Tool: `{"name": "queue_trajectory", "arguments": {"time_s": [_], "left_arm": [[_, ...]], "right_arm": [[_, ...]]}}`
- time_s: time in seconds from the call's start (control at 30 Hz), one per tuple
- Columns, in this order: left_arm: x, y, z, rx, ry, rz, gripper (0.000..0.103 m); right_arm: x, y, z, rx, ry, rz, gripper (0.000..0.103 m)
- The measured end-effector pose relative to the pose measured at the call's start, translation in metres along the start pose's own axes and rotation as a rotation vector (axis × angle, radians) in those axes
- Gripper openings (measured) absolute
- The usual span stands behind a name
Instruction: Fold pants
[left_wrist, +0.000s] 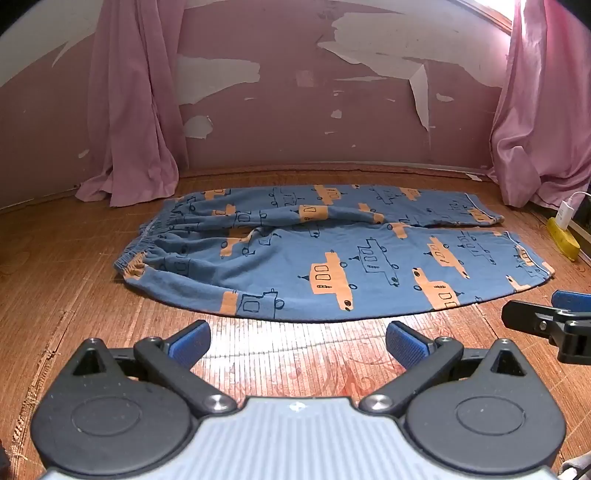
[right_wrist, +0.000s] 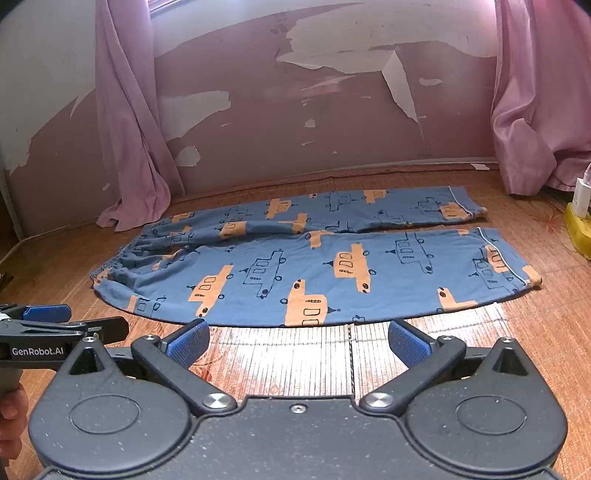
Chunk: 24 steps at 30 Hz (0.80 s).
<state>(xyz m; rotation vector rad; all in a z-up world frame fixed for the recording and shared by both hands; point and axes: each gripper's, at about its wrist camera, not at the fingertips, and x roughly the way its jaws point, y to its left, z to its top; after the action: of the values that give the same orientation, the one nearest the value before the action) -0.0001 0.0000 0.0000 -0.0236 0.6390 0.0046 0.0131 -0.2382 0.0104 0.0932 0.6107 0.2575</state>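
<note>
Pants (left_wrist: 332, 254) flat on floor; a hand (right_wrist: 11, 413) only in right-wrist view

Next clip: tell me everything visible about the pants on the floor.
The pants are blue, soft-looking fabric printed with orange and outlined vehicle shapes. They lie spread flat and unfolded on the wood-patterned floor, with the gathered elastic waistband to the left and both legs stretching right, side by side, to cuffs trimmed with a thin pale line. The far leg is rumpled near the crotch. Only the floor touches them; the left gripper and the right gripper sit short of the near edge, jaws open.
</note>
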Motion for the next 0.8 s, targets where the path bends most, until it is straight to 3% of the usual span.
{"name": "queue_trajectory", "arguments": {"time_s": [0.8], "left_arm": [[-0.0011,-0.0001,0.0004,-0.005,0.006,0.001,0.103]], "right_arm": [[0.0027,-0.0007,-0.0002,0.009,0.010,-0.001,0.103]]}}
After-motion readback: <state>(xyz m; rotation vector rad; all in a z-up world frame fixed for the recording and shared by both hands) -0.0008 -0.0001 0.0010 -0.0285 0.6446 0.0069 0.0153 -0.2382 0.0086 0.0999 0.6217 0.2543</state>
